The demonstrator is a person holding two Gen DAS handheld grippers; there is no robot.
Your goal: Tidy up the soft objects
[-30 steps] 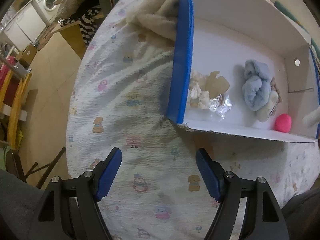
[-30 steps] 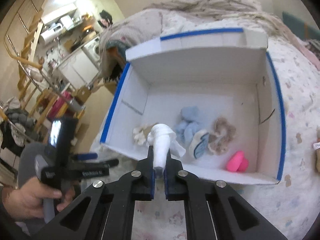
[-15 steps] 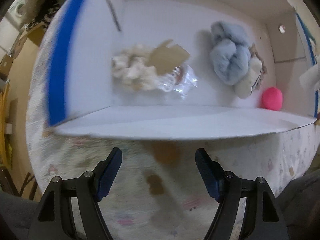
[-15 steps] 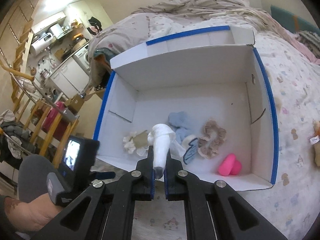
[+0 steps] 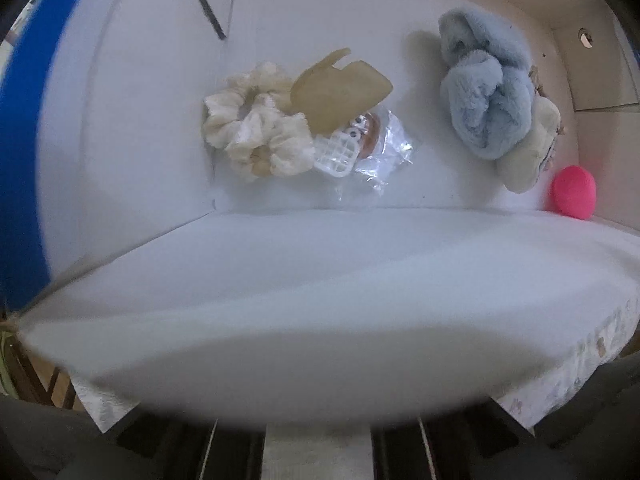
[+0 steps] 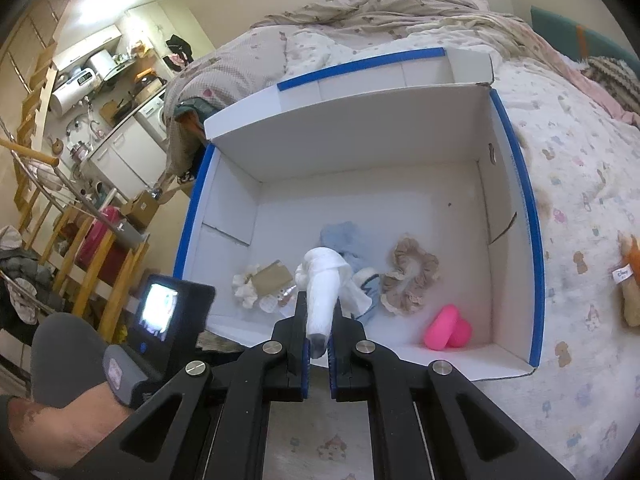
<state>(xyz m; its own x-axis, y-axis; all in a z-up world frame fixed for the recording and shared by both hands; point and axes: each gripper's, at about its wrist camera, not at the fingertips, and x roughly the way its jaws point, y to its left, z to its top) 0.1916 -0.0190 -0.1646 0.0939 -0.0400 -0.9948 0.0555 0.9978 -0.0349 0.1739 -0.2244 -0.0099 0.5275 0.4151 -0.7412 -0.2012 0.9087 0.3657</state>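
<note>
A white cardboard box (image 6: 516, 216) with blue-taped edges lies open on the bed. Inside are a cream scrunchie (image 5: 256, 140) (image 6: 246, 286), a blue fluffy item (image 5: 484, 96) (image 6: 340, 236), a beige scrunchie (image 6: 412, 276) and a pink soft piece (image 5: 574, 192) (image 6: 446, 328). My right gripper (image 6: 318, 346) is shut on a rolled white cloth (image 6: 322, 292), held above the box's near wall. My left gripper's fingers are hidden behind the box's near wall (image 5: 320, 300), which fills that view close up.
The left hand-held unit with its screen (image 6: 160, 308) sits at the box's left front corner. A plush toy (image 6: 630, 280) lies on the patterned bedsheet (image 6: 580, 184) to the right. A rumpled blanket (image 6: 400, 4) lies behind the box. Kitchen furniture stands beyond the bed's left side.
My left gripper moved forward up against the box, so its near wall now hides the fingers. My right gripper, still holding the cloth, rose and advanced slightly over the box.
</note>
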